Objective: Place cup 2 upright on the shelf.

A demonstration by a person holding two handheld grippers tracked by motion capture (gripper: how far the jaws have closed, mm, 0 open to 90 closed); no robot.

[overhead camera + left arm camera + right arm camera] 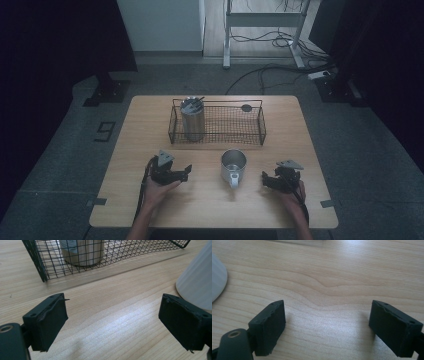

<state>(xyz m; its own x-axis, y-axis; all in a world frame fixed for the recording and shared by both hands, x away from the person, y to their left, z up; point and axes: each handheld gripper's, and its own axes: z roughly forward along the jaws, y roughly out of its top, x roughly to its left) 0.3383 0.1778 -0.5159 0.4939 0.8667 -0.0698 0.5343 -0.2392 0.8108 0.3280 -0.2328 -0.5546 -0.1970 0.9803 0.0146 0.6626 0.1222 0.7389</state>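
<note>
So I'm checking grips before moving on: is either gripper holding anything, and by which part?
Nothing is held. The left gripper and right gripper both have open jaws over bare wooden table, either side of the shiny metal mug.

A steel mug is seen upright on the wooden counter, handle toward the near edge, between the left gripper and the right gripper, apart from both. Each gripper is held low over the counter, jaws pointed toward the mug. Behind, a wire basket is set, with a steel tumbler standing in its left end.
</note>
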